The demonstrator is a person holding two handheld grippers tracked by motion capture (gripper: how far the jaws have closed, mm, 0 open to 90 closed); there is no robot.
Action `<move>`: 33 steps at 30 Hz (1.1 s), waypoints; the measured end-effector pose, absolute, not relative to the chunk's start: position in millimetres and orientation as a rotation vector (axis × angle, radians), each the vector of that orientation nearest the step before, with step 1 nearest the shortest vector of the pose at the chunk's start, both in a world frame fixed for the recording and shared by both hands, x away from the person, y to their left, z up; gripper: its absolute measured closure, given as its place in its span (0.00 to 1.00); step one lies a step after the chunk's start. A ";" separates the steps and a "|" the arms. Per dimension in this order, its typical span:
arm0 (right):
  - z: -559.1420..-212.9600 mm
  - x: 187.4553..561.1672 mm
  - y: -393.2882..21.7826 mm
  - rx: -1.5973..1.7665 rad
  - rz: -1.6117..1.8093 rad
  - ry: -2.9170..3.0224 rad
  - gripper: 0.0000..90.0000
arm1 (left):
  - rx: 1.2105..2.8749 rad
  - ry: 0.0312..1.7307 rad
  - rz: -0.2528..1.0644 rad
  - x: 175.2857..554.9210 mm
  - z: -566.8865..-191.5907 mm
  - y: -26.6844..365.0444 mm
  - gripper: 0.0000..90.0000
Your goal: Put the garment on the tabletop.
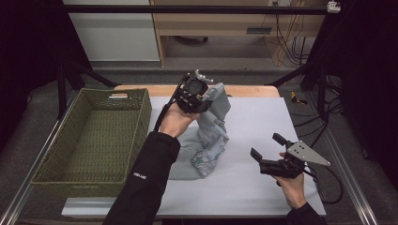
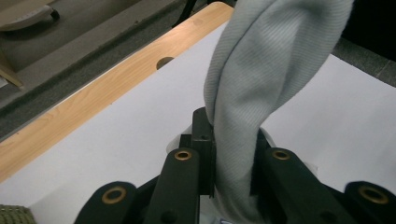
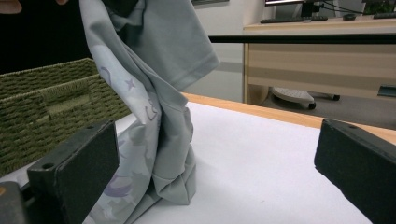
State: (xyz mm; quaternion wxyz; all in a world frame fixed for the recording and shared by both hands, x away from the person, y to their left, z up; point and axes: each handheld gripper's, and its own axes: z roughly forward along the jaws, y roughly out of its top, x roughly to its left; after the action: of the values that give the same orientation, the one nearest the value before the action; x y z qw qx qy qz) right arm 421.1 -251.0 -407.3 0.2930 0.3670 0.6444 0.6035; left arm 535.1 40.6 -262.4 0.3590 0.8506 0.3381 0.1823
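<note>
A pale grey-blue garment (image 1: 209,136) with a faint print hangs from my left gripper (image 1: 199,96), which is raised over the middle of the table and shut on the cloth's top edge. In the left gripper view the fabric (image 2: 261,93) is pinched between the two black jaws and rises above them. The garment's lower part (image 3: 154,154) rests bunched on the white table cover. My right gripper (image 1: 267,150) is held low at the right of the table, open, with nothing between its pads (image 3: 77,163), facing the hanging cloth.
A green woven basket (image 1: 117,101), with nothing in it, stands at the left of the table. The white cover (image 1: 263,117) spreads over a wooden tabletop (image 1: 244,90). A desk and cables stand beyond the far edge.
</note>
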 end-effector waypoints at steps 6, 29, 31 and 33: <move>-408.2 418.4 -251.6 0.992 1.618 1.723 0.01 | 2.209 0.869 0.440 531.0 -285.8 36.7 0.88; -418.0 418.7 -243.8 0.981 1.599 1.761 0.01 | 2.113 0.861 0.376 509.5 -355.7 53.6 0.38; -418.5 419.4 -243.4 0.979 1.597 1.757 0.01 | 2.076 0.864 0.386 505.4 -348.0 58.4 0.23; -418.8 420.0 -243.7 0.974 1.596 1.754 0.01 | 2.056 0.861 0.414 501.8 -343.5 61.4 0.12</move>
State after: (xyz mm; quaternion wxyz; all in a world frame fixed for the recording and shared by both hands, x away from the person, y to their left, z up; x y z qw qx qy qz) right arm 420.0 -243.7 -418.8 0.2850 0.3640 0.6557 0.5969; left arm 501.8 61.4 -343.5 0.4234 0.8216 0.3442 0.1653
